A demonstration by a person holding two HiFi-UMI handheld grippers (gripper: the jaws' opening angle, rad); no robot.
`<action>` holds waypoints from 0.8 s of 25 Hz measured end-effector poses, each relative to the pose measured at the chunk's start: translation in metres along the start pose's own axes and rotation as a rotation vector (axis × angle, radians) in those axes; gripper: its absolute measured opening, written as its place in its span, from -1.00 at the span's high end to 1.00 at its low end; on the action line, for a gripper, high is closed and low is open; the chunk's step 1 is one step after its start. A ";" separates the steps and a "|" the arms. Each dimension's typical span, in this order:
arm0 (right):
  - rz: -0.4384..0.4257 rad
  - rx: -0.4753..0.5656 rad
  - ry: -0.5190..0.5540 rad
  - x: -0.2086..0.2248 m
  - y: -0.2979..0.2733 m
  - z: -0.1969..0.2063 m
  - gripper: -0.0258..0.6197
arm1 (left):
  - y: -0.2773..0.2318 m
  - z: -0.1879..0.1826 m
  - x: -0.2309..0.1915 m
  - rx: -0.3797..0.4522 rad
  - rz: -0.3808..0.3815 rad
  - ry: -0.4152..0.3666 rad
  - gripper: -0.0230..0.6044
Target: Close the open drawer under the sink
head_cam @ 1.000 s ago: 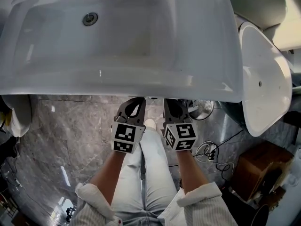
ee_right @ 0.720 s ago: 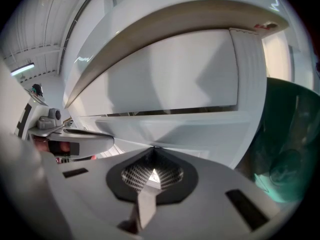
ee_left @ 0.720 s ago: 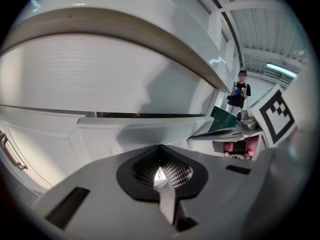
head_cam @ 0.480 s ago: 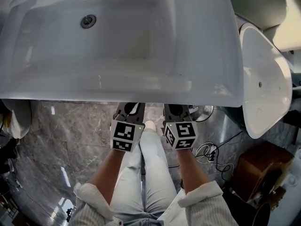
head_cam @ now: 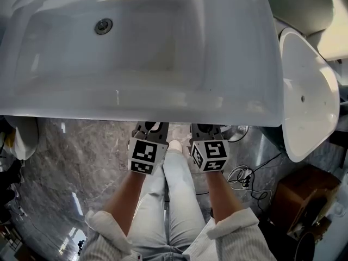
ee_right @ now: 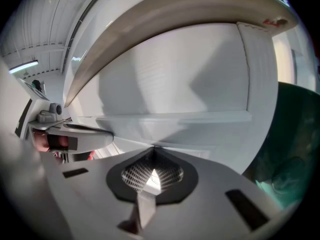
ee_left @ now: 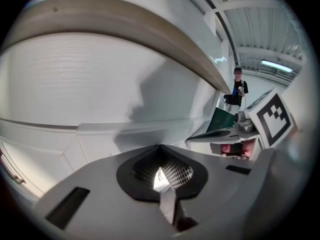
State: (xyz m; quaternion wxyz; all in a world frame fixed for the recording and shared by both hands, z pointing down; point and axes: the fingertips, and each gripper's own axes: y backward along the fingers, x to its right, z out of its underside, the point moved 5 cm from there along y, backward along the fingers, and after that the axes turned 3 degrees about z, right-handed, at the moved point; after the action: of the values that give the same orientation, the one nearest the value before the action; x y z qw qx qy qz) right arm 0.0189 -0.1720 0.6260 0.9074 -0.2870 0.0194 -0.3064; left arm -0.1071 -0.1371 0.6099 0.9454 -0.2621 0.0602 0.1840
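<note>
The white oblong ceramic sink (head_cam: pixel 163 99) is filling the top of the head view; the flat white drawer front (ee_left: pixel 100 84) beneath it is lying hidden under the rim there and is showing only in the two gripper views. The left gripper (ee_left: pixel 160 151) is pointing straight at that front, its jaws pressed together with nothing between them; the tips are sitting right at a horizontal ledge on the panel (whether they are touching it, I cannot tell). The right gripper (ee_right: pixel 153 151) is pointing at the front just beside the left one, jaws likewise together and empty. Both grippers are reaching in side by side below the sink's front edge, above pale trouser legs (head_cam: pixel 176 200) and a grey marbled floor (head_cam: pixel 70 156). How far the drawer is standing out is not showing.
</note>
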 end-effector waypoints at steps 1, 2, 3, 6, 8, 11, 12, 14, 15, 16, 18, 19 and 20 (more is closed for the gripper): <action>0.002 -0.002 -0.003 0.000 -0.001 0.001 0.89 | 0.000 0.000 0.000 0.001 0.001 -0.001 0.88; 0.007 -0.005 -0.008 0.001 -0.002 0.001 0.89 | 0.000 0.000 0.000 0.003 0.001 -0.002 0.88; 0.013 -0.009 -0.015 0.002 -0.004 0.002 0.89 | -0.001 0.000 0.000 0.004 -0.001 -0.001 0.88; 0.029 -0.015 -0.036 0.004 -0.006 0.003 0.89 | -0.001 0.000 0.002 0.006 -0.009 -0.002 0.88; 0.032 -0.015 -0.042 0.004 -0.005 0.004 0.89 | -0.001 0.001 0.002 0.006 -0.014 0.003 0.88; 0.030 -0.012 -0.036 0.003 -0.005 0.003 0.89 | -0.001 0.002 0.002 0.005 -0.029 0.022 0.88; 0.028 -0.010 -0.035 0.001 -0.003 0.004 0.89 | 0.000 0.002 0.003 0.005 -0.031 0.026 0.88; 0.020 -0.011 -0.031 -0.002 0.000 0.005 0.89 | 0.002 0.004 0.010 0.006 -0.024 0.025 0.88; 0.017 -0.012 -0.028 -0.004 0.001 0.005 0.89 | 0.003 0.004 0.013 0.007 -0.018 0.021 0.88; 0.015 -0.011 -0.026 -0.005 0.003 0.005 0.89 | 0.005 0.005 0.016 0.009 -0.015 0.019 0.88; 0.013 -0.007 -0.025 -0.007 0.006 0.004 0.89 | 0.009 0.004 0.020 0.015 -0.017 0.024 0.88; 0.011 -0.004 -0.026 -0.008 0.009 0.004 0.89 | 0.012 0.004 0.021 0.020 -0.020 0.028 0.88; 0.009 -0.001 -0.028 -0.009 0.012 0.004 0.89 | 0.014 0.003 0.022 0.025 -0.025 0.032 0.88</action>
State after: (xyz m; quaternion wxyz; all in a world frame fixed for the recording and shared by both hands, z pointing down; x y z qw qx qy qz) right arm 0.0184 -0.1572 0.6215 0.9089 -0.2917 0.0079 -0.2981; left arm -0.0925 -0.1173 0.6010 0.9498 -0.2539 0.0743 0.1671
